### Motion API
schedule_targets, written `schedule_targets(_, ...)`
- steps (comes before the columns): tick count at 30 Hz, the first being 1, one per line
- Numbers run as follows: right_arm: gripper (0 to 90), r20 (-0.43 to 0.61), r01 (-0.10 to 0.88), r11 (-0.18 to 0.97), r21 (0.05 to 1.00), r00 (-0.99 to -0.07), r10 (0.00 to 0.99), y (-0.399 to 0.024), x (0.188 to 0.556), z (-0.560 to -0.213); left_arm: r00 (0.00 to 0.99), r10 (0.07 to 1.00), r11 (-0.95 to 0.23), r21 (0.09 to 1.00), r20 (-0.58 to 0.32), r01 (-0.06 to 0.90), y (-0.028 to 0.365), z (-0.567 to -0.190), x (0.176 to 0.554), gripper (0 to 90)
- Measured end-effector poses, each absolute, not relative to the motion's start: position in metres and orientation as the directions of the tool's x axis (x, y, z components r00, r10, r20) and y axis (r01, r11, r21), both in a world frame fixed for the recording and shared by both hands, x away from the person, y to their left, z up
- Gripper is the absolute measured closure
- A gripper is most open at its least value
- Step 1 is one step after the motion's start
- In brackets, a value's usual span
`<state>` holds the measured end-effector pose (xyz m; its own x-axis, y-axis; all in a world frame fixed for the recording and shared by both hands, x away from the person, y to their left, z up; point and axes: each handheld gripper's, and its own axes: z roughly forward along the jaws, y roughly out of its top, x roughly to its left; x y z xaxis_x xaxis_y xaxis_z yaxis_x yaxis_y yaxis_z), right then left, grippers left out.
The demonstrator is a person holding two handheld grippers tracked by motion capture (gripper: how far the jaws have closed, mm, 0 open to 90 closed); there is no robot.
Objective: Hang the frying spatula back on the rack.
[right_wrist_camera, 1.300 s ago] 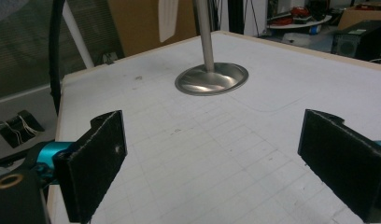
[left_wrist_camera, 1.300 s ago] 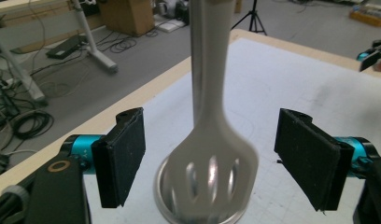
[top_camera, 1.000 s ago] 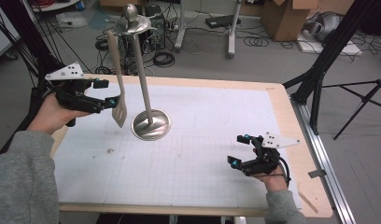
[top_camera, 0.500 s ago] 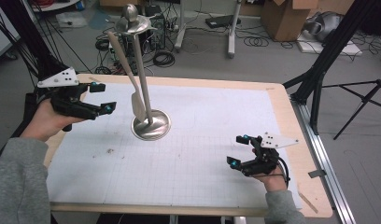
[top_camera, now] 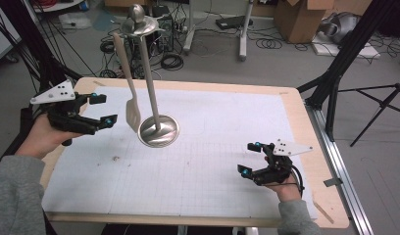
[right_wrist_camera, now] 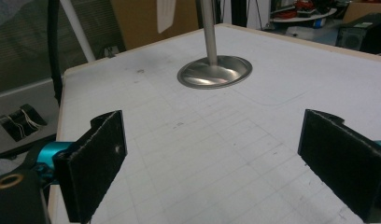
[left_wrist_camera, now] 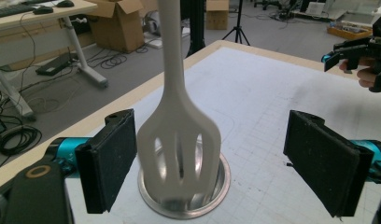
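A cream slotted spatula (left_wrist_camera: 178,140) hangs from a metal stand (top_camera: 159,131) near the table's (top_camera: 227,142) left side. The left gripper (top_camera: 96,108), jaws spread wide, sits just beside its blade, seemingly not touching. Closing squarely on the blade should steady it. The right gripper (top_camera: 251,157) rests open, well apart.

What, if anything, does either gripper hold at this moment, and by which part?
Nothing is held. The left gripper stands open around the hanging spatula without touching it; the right gripper is open above the table.
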<state>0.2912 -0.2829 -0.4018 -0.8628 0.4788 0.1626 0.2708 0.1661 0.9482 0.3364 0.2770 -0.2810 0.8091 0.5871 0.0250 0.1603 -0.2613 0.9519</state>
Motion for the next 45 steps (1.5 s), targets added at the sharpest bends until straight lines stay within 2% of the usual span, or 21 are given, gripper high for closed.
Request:
schedule_targets(7, 6.9, 0.161, 0.271, 0.168, 0.948, -0.862, 0.481, -0.283, 0.291, -0.402, 0.803, 0.596, -0.208, 0.971, 0.029, 0.119, 0.282, -0.281, 0.323, 17.7)
schedule_targets(22, 6.9, 0.155, 0.265, 0.168, 0.949, -0.861, 0.484, -0.283, 0.291, -0.401, 0.792, 0.606, -0.235, 0.969, 0.081, 0.080, 0.278, -0.300, 0.296, 17.8)
schedule_targets(45, 6.9, 0.153, 0.259, 0.155, 0.953, -0.858, 0.491, -0.284, 0.291, -0.400, 0.750, 0.655, -0.243, 0.965, 0.091, 0.095, 0.286, -0.331, 0.278, 17.7)
